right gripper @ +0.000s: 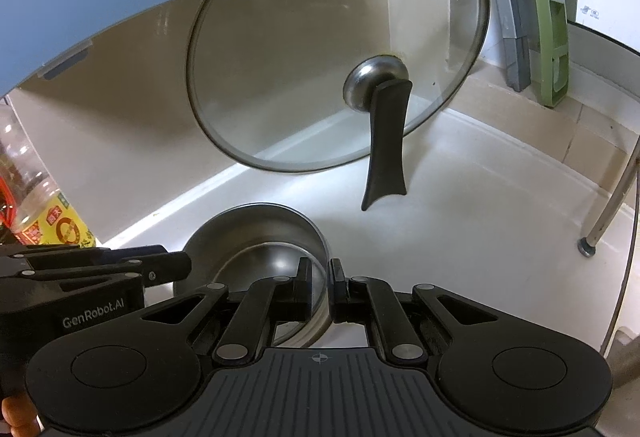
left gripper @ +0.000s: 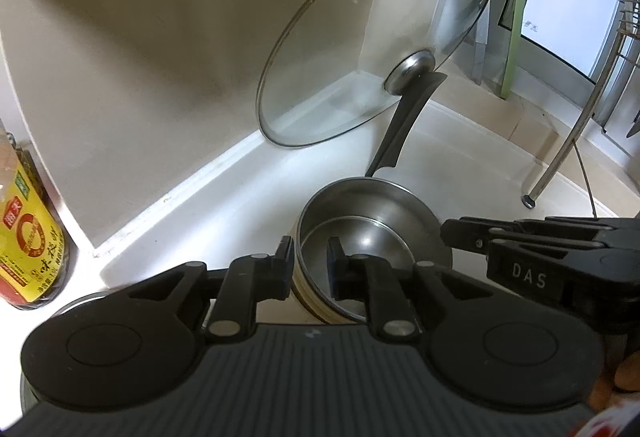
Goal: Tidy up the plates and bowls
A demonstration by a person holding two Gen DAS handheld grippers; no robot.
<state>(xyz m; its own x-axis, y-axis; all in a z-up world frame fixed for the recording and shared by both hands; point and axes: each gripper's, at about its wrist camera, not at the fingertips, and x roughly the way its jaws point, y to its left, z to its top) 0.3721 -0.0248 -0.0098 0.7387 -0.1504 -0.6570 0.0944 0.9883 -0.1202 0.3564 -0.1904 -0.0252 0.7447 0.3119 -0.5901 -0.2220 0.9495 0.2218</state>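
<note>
Left hand-held gripper [left gripper: 308, 265]: my fingers straddle the near rim of the nested steel bowls [left gripper: 372, 237], one pad outside the wall, one inside. A slight gap shows at the pads; I judge the clamp loose, not biting.

Right hand-held gripper [right gripper: 320, 287]: fingers drawn together on the right-hand rim of the same bowls, wall pinched between the pads. Firm, by the look of it.

The bowls sit low centre in both wrist views, a smaller one nested in a larger one, resting on the white surface [left gripper: 248, 197] close to its raised back edge.

Beyond them, centre frame: a glass lid [left gripper: 376, 45] propped on edge against the beige wall, its black handle [left gripper: 404, 121] reaching down toward the bowls. Yellow-labelled bottle [left gripper: 28, 237] at the left edge. Chrome rack leg [left gripper: 560, 149] to the right. Green board [right gripper: 548, 13] leaning, upper right.

Step in hand, as I read it: settling or separating the nested bowls. To do it well:
- keep the right clamp square on the rim so the thin steel does not twist out;
- lift straight, level;
- stay clear of the lid handle, since a knock could topple the glass.
</note>
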